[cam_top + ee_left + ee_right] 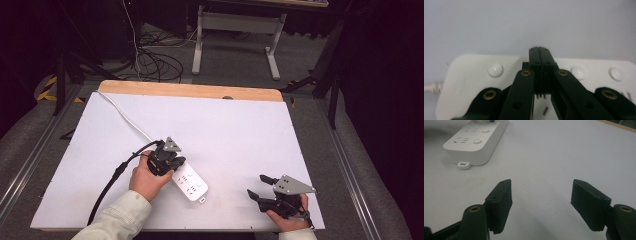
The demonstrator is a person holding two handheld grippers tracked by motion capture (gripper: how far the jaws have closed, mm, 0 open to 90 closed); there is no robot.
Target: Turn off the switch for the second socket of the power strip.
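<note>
We see the white power strip lying flat on the table, its cord running off its far end. Our left tongs press on its top with jaws closed together, while our right tongs hover wide and empty, well apart from the strip. It looks rigid, light and smooth, so we would grip it across its long sides.

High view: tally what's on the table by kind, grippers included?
Power strip: 1
White cord: 1
Grippers: 2, left gripper and right gripper
Total: 4
</note>
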